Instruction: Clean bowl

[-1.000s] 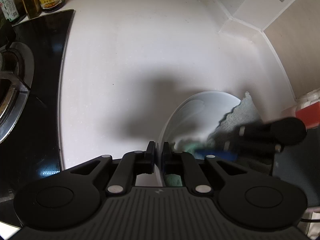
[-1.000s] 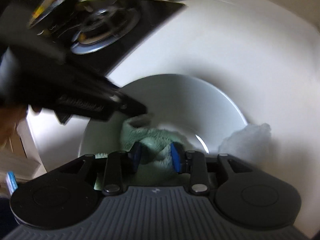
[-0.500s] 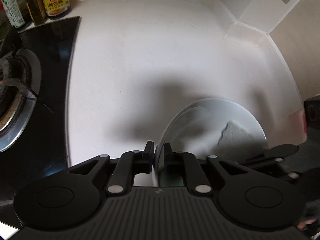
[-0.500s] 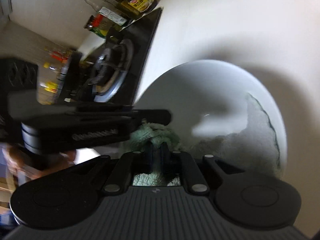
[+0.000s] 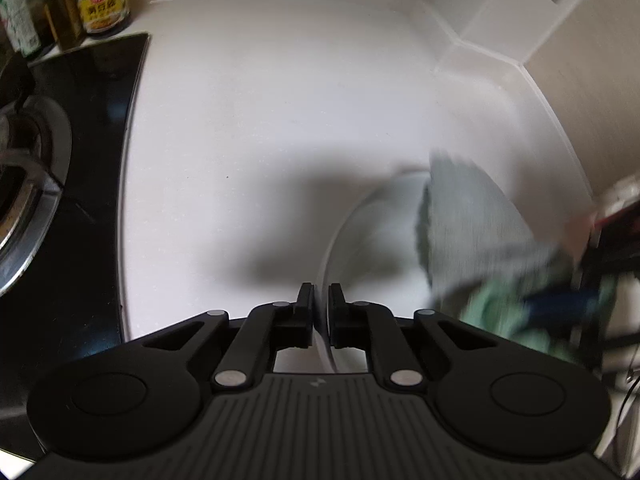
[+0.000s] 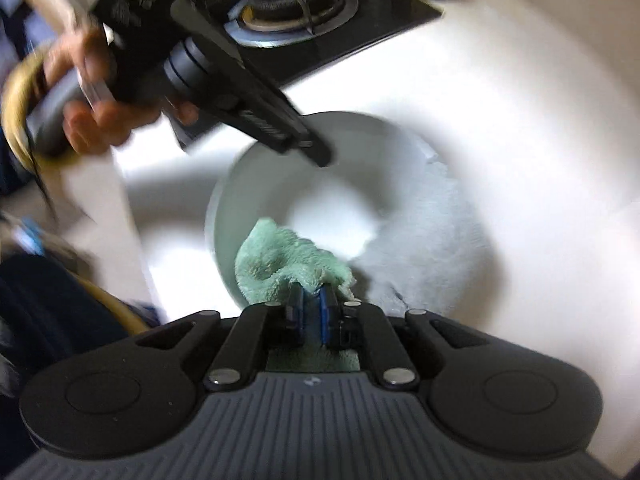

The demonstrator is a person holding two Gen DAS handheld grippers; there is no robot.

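A white bowl (image 6: 280, 188) sits on the white counter. My left gripper (image 5: 320, 300) is shut on the bowl's rim (image 5: 332, 248), which stands between its two fingers; it also shows in the right wrist view (image 6: 316, 152) at the bowl's far rim. My right gripper (image 6: 312, 300) is shut on a green cloth (image 6: 280, 256) whose bunched end lies inside the bowl at the near side. The cloth's pale side (image 6: 420, 240) drapes over the bowl's right rim. In the left wrist view the cloth (image 5: 460, 216) is blurred, with the right gripper's blue pads (image 5: 560, 300) beside it.
A black gas hob (image 5: 48, 200) with a steel burner (image 6: 292, 8) lies left of the bowl. Sauce jars and bottles (image 5: 100, 4) stand at the counter's back left. The wall corner (image 5: 480, 40) bounds the counter at the back right.
My right gripper has swept the cloth round inside the bowl, and the cloth's loose end has swung up over the right rim. My left gripper still holds the rim.
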